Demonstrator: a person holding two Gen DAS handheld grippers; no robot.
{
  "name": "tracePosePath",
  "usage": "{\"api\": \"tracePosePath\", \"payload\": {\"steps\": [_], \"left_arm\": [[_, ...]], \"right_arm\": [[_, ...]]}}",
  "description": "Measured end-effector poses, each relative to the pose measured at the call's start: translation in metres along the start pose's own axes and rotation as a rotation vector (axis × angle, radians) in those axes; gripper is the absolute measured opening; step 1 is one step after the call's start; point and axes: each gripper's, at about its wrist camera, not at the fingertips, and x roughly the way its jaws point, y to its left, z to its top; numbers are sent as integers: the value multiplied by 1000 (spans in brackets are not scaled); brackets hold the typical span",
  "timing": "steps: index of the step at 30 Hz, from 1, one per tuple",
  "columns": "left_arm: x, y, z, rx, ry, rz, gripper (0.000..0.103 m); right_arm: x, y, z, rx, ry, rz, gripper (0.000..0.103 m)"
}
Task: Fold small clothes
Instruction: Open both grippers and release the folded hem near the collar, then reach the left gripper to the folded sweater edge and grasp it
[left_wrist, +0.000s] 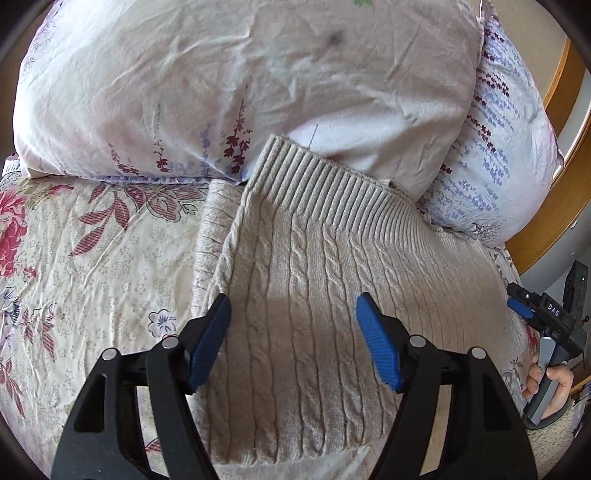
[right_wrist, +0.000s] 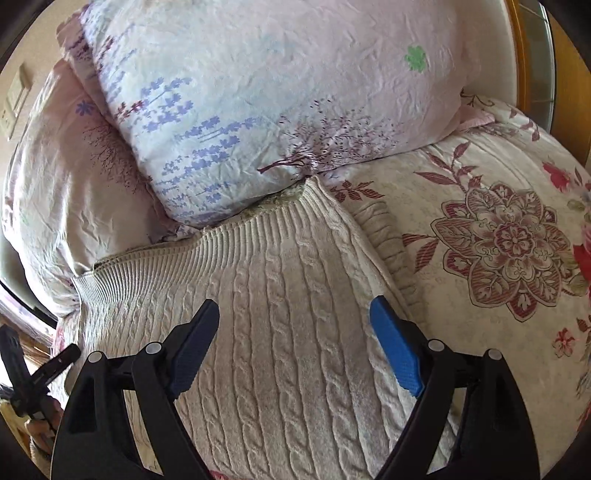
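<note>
A cream cable-knit sweater (left_wrist: 314, 266) lies folded on the bed, its ribbed hem against the pillows. It also shows in the right wrist view (right_wrist: 280, 314). A folded-under part sticks out along one side (right_wrist: 384, 236). My left gripper (left_wrist: 293, 314) is open and empty, hovering just above the sweater. My right gripper (right_wrist: 295, 317) is open and empty above the same sweater. The right gripper, held by a hand, appears at the right edge of the left wrist view (left_wrist: 543, 317). The left gripper appears at the left edge of the right wrist view (right_wrist: 33, 373).
Two floral pillows (left_wrist: 229, 81) (right_wrist: 280, 96) lean at the head of the bed, touching the sweater's hem. A floral bedspread (left_wrist: 81, 266) (right_wrist: 498, 236) covers the mattress. A wooden bed frame (left_wrist: 561, 206) curves at the right.
</note>
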Motion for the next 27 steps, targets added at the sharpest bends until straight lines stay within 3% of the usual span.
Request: {"api": "tracePosePath", "payload": {"steps": [2, 4, 9, 13, 17, 21, 27], "left_arm": [[-9, 9, 3, -21, -35, 66, 89], [-12, 16, 4, -27, -39, 106, 89], [-6, 34, 1, -49, 33, 118, 89], [8, 35, -2, -48, 79, 121, 89], [15, 34, -2, -49, 95, 108, 89], [19, 30, -2, -53, 95, 88, 89], [32, 20, 3, -52, 92, 77, 89]], "right_arm": [[-1, 19, -4, -79, -1, -34, 95], [1, 40, -8, -151, -2, -83, 102], [9, 84, -20, -305, -16, -149, 102], [21, 105, -26, -340, -10, -222, 102], [40, 108, -28, -338, 52, -253, 102], [48, 93, -28, -262, 68, -191, 102], [42, 98, -27, -282, 29, -141, 102]]}}
